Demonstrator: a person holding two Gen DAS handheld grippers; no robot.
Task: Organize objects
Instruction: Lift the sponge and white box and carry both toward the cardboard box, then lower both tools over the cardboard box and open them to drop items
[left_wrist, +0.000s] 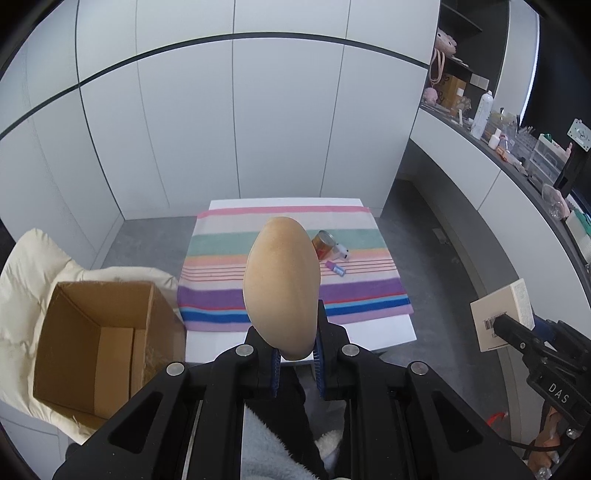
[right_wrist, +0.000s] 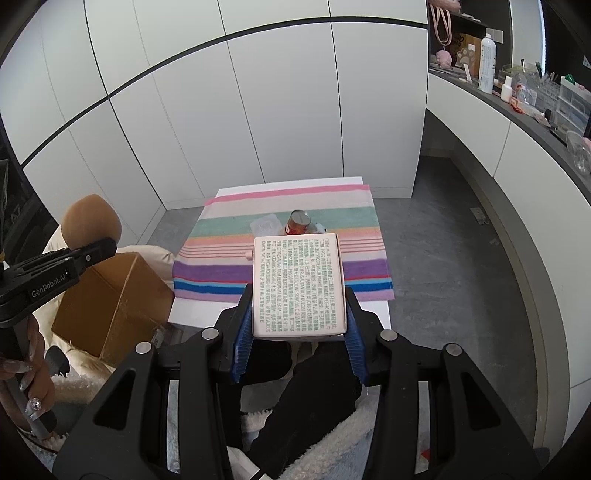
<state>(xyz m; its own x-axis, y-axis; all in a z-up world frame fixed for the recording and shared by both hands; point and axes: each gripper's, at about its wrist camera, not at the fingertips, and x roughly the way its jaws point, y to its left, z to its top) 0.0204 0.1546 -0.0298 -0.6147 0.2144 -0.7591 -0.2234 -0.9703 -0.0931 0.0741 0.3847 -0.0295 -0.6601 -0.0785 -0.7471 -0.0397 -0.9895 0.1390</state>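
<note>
My left gripper is shut on a tan bread-shaped loaf, held high above the table; it also shows in the right wrist view. My right gripper is shut on a pale box with green print, also seen in the left wrist view. An open cardboard box sits at the left on a cream cushion. On the striped cloth lie a tin can, a small white item and a small purple-capped tube.
A clear plastic lid-like container lies on the cloth beside the can. White cabinet doors stand behind the table. A cluttered counter runs along the right. The floor is grey.
</note>
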